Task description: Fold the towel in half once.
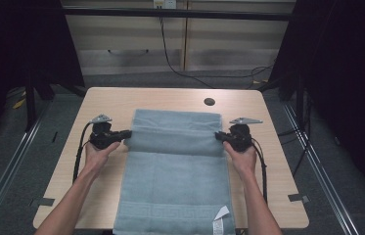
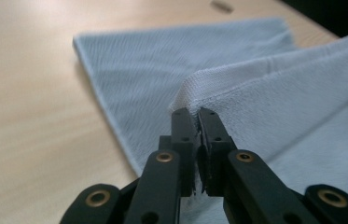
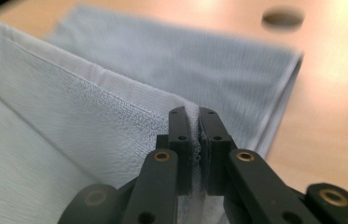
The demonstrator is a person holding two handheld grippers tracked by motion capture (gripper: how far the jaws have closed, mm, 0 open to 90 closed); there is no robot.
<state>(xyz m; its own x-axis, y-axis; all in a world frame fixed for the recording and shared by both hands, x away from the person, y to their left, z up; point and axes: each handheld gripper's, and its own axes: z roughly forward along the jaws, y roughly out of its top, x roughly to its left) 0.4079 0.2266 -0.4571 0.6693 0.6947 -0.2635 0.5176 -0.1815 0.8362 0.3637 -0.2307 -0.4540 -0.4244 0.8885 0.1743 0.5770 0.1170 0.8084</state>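
Just beyond towel (image 1: 177, 161): table hole (image 1: 209, 102).

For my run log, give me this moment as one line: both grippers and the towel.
left gripper: shut on towel left edge | right gripper: shut on towel right edge | held span lifted off table | near end overhangs table edge

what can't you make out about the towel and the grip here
- Towel: its near end is cut off by the high view's bottom edge.
- White tag: print too small to read, high view.
- Left gripper and right gripper: how much cloth is pinched is hidden between the shut pads.
- Table hole: blurred in the right gripper view.
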